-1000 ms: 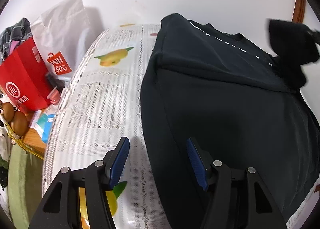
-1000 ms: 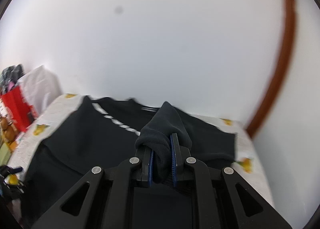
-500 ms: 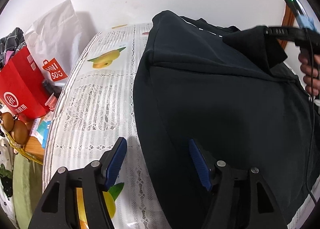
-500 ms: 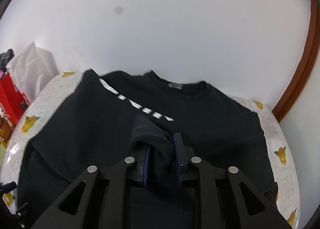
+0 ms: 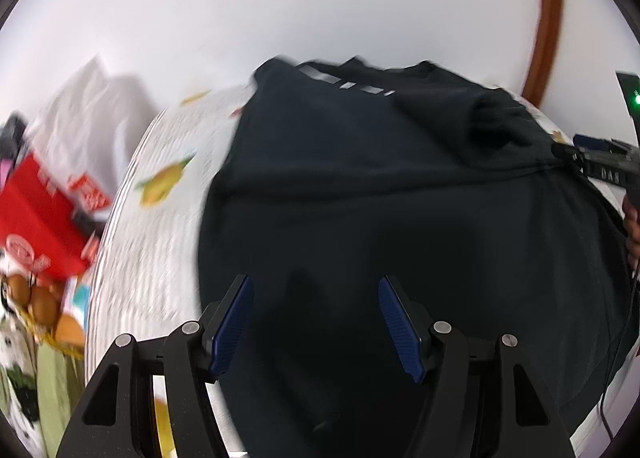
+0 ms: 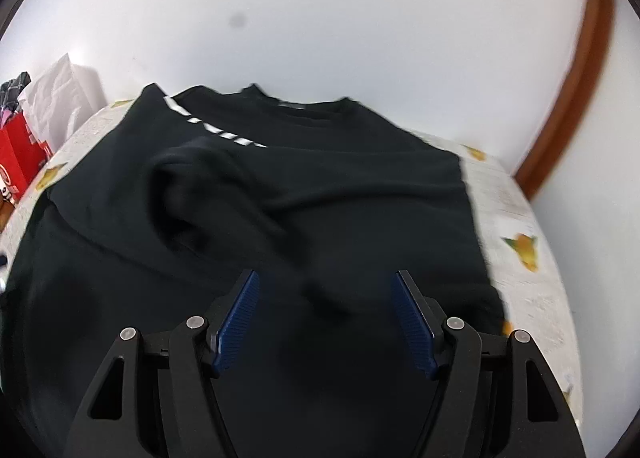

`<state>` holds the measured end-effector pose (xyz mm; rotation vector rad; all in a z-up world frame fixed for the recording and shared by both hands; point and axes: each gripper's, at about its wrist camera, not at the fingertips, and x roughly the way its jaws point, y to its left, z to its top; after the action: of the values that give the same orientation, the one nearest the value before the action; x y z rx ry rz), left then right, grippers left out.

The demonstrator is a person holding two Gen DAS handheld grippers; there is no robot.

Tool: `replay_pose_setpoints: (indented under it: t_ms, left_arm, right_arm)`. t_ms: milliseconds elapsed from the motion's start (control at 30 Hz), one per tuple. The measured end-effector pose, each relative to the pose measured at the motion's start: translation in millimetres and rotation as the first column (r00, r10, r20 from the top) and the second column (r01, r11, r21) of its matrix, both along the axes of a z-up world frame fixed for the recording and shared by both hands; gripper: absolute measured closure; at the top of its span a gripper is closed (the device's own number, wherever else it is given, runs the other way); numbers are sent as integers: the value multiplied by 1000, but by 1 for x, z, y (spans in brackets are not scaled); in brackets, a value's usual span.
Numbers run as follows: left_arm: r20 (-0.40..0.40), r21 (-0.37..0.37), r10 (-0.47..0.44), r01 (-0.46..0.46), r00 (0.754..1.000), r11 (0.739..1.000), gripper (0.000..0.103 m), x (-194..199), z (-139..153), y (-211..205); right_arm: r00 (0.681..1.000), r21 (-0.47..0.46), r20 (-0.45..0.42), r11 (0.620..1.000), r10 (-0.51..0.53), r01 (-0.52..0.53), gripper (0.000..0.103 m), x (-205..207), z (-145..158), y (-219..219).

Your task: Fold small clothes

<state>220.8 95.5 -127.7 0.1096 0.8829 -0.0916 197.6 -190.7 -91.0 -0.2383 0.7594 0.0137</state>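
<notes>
Black sweatshirt on worktop: sleeve laid across body, right gripper fingers just opened, empty; left gripper open, empty; next, fold hem upward.

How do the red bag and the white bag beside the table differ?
The red bag is bright red with white print; the white bag is plain there. The white bag stands taller and farther back, the red bag lower and nearer. Both stand left of the black sweatshirt.

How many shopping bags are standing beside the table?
2, both left of the table: a red bag in front, a white bag behind it against the wall. Others may be hidden.
</notes>
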Motion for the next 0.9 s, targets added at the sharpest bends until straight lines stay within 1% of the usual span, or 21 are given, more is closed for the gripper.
replay_pose_setpoints:
  t_ms: [67,133,233,367,433,533,600,667,733,800,867,900]
  left_arm:
    - [12,8,-37,37,999,999,40,10,9,-24]
    - [24,15,-61,60,998,998,36,21,16,-47]
    - [37,31,-98,97,995,995,34,36,21,-78]
    - [33,89,-158,155,987,984,34,51,17,-117]
    - [20,96,-187,184,982,978,34,59,12,-135]
    - [22,92,-217,214,976,973,34,67,6,-155]
    - [19,124,-239,235,971,964,34,74,-1,-169]
    - [-10,161,-242,240,970,957,34,84,-13,-180]
    - [-20,146,-250,250,968,957,34,90,-21,-184]
    - [-20,157,-239,239,971,958,34,93,-29,-186]
    - [-3,172,-228,226,974,959,40,95,-32,-187]
    - [11,177,-211,206,977,962,53,96,-32,-186]
  right_arm:
    - [999,-3,23,1000,-24,24,35,-11,1,-21]
    - [998,15,34,999,-51,51,35,-18,-1,-42]
    - [995,86,16,992,-94,92,35,-24,-9,-75]
    - [992,205,-18,971,-123,124,35,-27,-25,-106]
    - [991,245,-24,960,-132,134,35,-28,-32,-115]
    - [989,285,-18,948,-146,145,35,-29,-37,-123]
    - [988,294,-12,944,-153,150,35,-29,-40,-125]
    - [987,295,-23,942,-158,158,35,-27,-45,-125]
    - [987,297,-30,941,-159,161,35,-27,-46,-125]
    - [987,306,-28,939,-157,158,35,-28,-46,-126]
    - [986,304,-43,938,-161,167,35,-25,-50,-127]
    - [985,297,-54,939,-163,172,35,-23,-51,-126]
